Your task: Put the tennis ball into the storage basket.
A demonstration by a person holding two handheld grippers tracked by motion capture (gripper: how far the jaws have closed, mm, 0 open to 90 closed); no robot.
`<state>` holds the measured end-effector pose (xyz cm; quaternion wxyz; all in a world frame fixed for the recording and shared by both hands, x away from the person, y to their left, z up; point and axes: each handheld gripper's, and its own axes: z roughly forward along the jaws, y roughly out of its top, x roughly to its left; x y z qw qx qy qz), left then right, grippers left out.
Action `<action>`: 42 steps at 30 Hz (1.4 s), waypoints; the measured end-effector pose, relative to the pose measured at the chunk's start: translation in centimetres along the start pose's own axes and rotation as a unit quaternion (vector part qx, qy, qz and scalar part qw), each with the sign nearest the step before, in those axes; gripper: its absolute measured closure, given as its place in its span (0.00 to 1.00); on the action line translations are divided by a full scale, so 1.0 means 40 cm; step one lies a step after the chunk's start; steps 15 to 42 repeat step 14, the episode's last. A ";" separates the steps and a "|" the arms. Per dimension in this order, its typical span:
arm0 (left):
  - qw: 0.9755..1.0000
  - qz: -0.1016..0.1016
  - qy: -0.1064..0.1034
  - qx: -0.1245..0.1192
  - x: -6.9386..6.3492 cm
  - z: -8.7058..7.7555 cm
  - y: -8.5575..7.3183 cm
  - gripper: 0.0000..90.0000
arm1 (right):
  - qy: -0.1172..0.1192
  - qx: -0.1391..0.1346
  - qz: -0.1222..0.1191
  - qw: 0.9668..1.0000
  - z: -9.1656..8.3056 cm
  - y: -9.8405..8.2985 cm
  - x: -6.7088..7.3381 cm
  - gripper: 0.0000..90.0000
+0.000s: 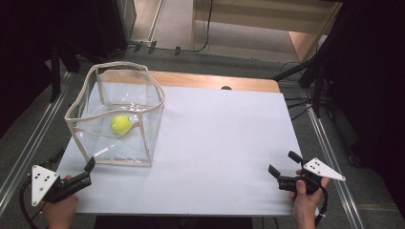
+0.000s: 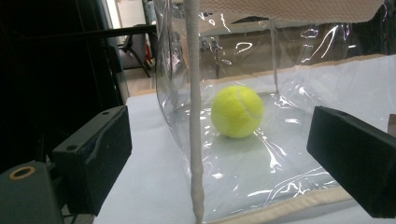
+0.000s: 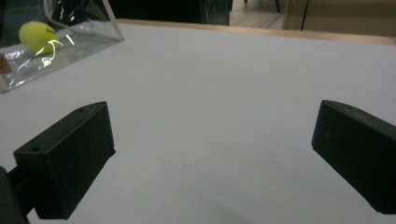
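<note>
One tennis ball (image 1: 121, 124), yellow-green, round so no long axis and no pointing direction; a pale curved seam showed on it in the left gripper view (image 2: 237, 111). It sat left of centre in the high view, on the floor of the one clear plastic bag (image 1: 116, 113), toward the bag's middle, touching no wall as far as could be seen. In the right gripper view the ball (image 3: 38, 36) was at upper left, behind the plastic.

The bag was box-shaped, see-through with glare streaks, cream fabric trim along rim and edges; its open mouth faced up, rim wavy and sagging. It stood upright in the upper left part of the white table top (image 1: 224, 143). In the left gripper view a cream corner seam of the bag (image 2: 195, 116) ran vertically up the middle of the frame, ball just right of it behind the wall.

Two grippers, one per hand. Left gripper (image 1: 86, 169) was at lower left of the high view, near the bag's front lower corner, not touching; jaws spread wide, nothing between them. Right gripper (image 1: 282, 164) was at lower right, well apart from the bag, over bare table; jaws also spread wide, holding nothing. One grey three-cornered plate showed on each.
</note>
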<state>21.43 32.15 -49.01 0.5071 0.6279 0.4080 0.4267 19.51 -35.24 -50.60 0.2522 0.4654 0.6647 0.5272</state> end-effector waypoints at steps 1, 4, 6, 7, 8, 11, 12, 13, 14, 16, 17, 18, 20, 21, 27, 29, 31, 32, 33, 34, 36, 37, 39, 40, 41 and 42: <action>1.000 0.000 0.000 0.000 0.000 0.000 0.000 0.08 | -0.001 -0.004 0.001 1.000 -0.003 -0.002 -0.002 0.00; 1.000 -0.001 0.000 -0.001 0.000 0.000 0.000 0.08 | -0.010 -0.006 -0.003 1.000 -0.008 -0.007 -0.004 0.00; 1.000 -0.001 0.000 -0.001 0.001 0.000 0.000 0.08 | -0.013 -0.009 -0.005 1.000 -0.009 -0.010 -0.005 0.00; 1.000 0.000 0.000 0.000 0.000 0.000 0.000 0.08 | -0.015 -0.010 -0.007 1.000 -0.011 -0.014 -0.005 0.00; 1.000 0.001 0.000 0.001 0.000 0.001 0.000 0.08 | -0.016 -0.013 -0.004 1.000 -0.012 -0.017 -0.005 0.00; 1.000 0.001 0.000 0.001 0.000 0.001 0.000 0.08 | -0.020 -0.022 0.002 1.000 -0.012 -0.023 -0.012 0.00; 1.000 0.001 0.000 0.001 0.000 0.001 0.000 0.08 | -0.022 -0.021 0.005 1.000 -0.011 -0.024 -0.011 0.00; 1.000 0.001 0.000 0.001 0.000 0.001 0.000 0.08 | -0.023 -0.022 0.006 0.999 -0.010 -0.024 -0.011 0.00; 1.000 0.001 0.000 0.001 0.000 0.001 0.000 0.08 | -0.024 -0.021 0.005 0.999 -0.010 -0.024 -0.012 0.00; 1.000 0.001 0.000 0.001 0.000 0.001 0.000 0.08 | -0.024 -0.021 0.005 0.999 -0.010 -0.024 -0.012 0.00; 1.000 0.001 0.000 0.001 0.000 0.001 0.000 0.08 | -0.024 -0.021 0.005 0.999 -0.010 -0.024 -0.012 0.00; 1.000 0.001 0.000 0.001 0.000 0.001 0.000 0.08 | -0.024 -0.021 0.005 0.999 -0.010 -0.024 -0.012 0.00; 1.000 0.001 0.000 0.001 0.000 0.001 0.000 0.08 | -0.024 -0.021 0.005 0.999 -0.010 -0.024 -0.012 0.00; 1.000 0.001 0.000 0.001 0.000 0.001 0.000 0.08 | -0.024 -0.021 0.005 0.999 -0.010 -0.024 -0.012 0.00; 1.000 0.001 0.000 0.001 0.000 0.001 0.000 0.08 | -0.024 -0.021 0.005 0.999 -0.010 -0.024 -0.012 0.00; 1.000 0.001 0.000 0.001 0.000 0.001 0.000 0.08 | -0.024 -0.021 0.005 0.999 -0.010 -0.024 -0.012 0.00; 1.000 0.001 0.000 0.001 0.000 0.001 0.000 0.08 | -0.024 -0.021 0.005 0.999 -0.010 -0.024 -0.012 0.00; 1.000 0.001 0.000 0.001 0.000 0.001 0.000 0.08 | -0.024 -0.021 0.005 0.999 -0.010 -0.024 -0.012 0.00; 1.000 0.001 0.000 0.001 0.000 0.001 0.000 0.08 | -0.024 -0.021 0.005 0.999 -0.010 -0.024 -0.012 0.00; 1.000 0.001 0.000 0.001 0.000 0.001 0.000 0.08 | -0.024 -0.021 0.005 0.999 -0.010 -0.024 -0.012 0.00; 1.000 0.001 0.000 0.001 0.000 0.001 0.000 0.08 | -0.024 -0.021 0.005 0.999 -0.010 -0.024 -0.012 0.00; 1.000 0.001 0.000 0.001 0.000 0.001 0.000 0.08 | -0.024 -0.021 0.005 0.999 -0.010 -0.024 -0.012 0.00; 1.000 0.001 0.000 0.001 0.000 0.001 0.000 0.08 | -0.024 -0.021 0.005 0.999 -0.010 -0.024 -0.012 0.00; 1.000 0.001 0.000 0.001 0.000 0.001 0.000 0.08 | -0.024 -0.021 0.005 0.999 -0.010 -0.024 -0.012 0.00; 1.000 0.001 0.000 0.001 0.000 0.001 0.000 0.08 | -0.024 -0.021 0.005 0.999 -0.010 -0.024 -0.012 0.00; 1.000 0.001 0.000 0.001 0.000 0.001 0.000 0.08 | -0.024 -0.021 0.005 0.999 -0.010 -0.024 -0.012 0.00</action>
